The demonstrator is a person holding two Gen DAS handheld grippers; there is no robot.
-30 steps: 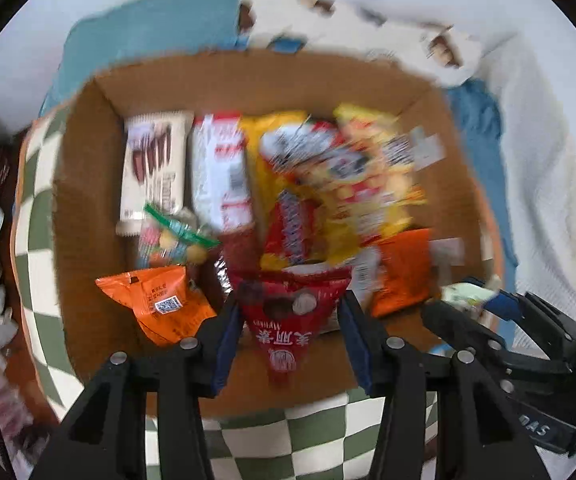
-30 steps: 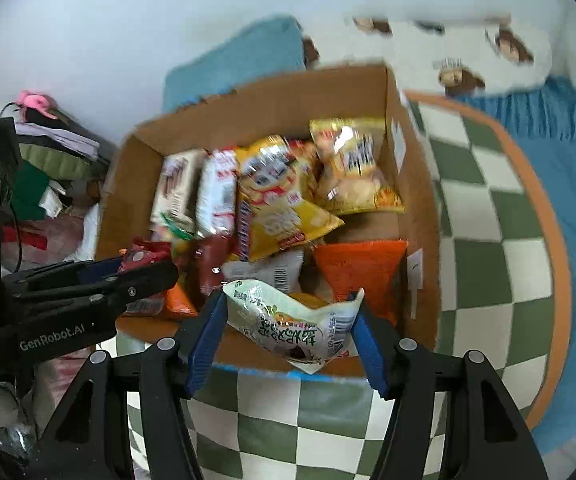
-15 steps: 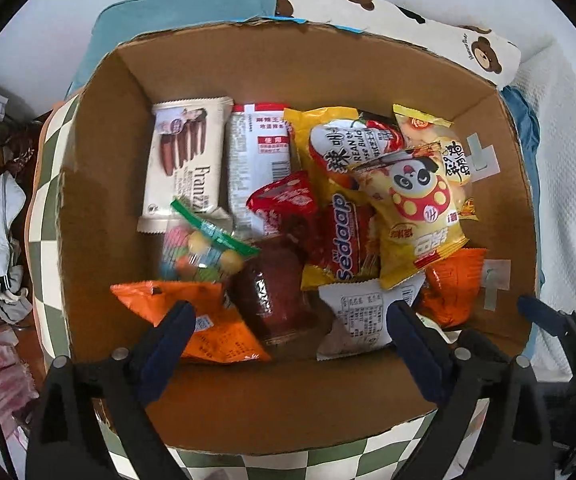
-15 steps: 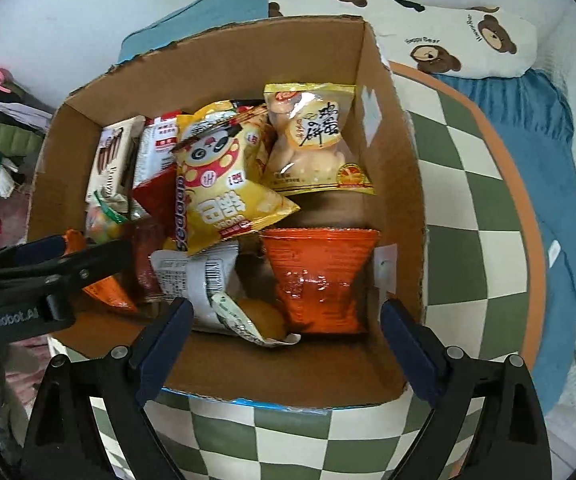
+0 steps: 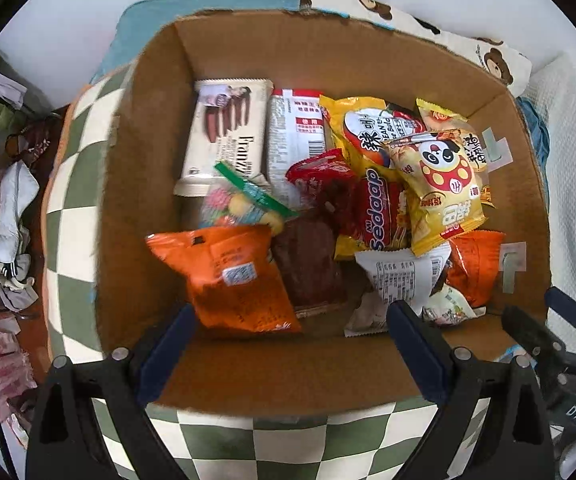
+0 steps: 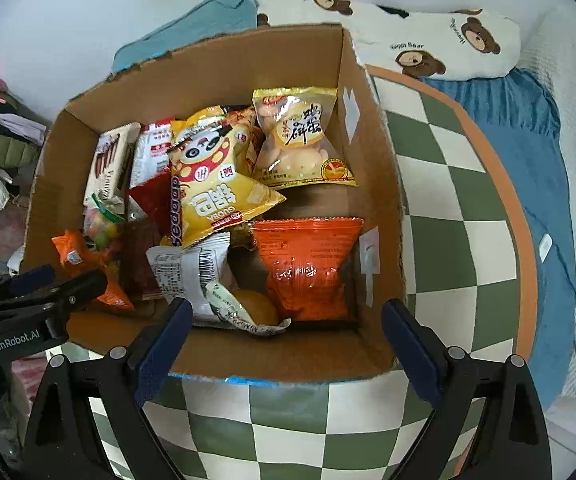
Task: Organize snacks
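- Left wrist view first: my left gripper (image 5: 288,350) is spread wide with nothing between the fingers, hanging just over the near wall of the cardboard box (image 5: 288,368). Same deal on the right gripper (image 6: 283,344), jaws wide apart and empty, parked at the near rim.
- All the snacks I can see are inside the box, which sits on a green and white checkered cushion (image 6: 448,216). None lying out on the cushion in either view.
- Flat packs are up against the far-left side: a cream biscuit pack (image 5: 223,128) and a white wrapper (image 5: 296,132) side by side, probably because flat ones line up neatly there.
- Puffy bags are heaped in the middle, with the yellow panda bag (image 5: 440,184) on top of a red and yellow pack. Looks more dropped than arranged.
- Near side has 2 orange bags: one at the left (image 5: 231,276), one (image 6: 308,268) standing by the right wall, where the wall seems to prop it up.
- A small white pack (image 6: 243,312) lies right at my right fingers, next to a round yellow thing I can't identify.
- My guess: the box is mostly loaded and what's left is tidying the pile.
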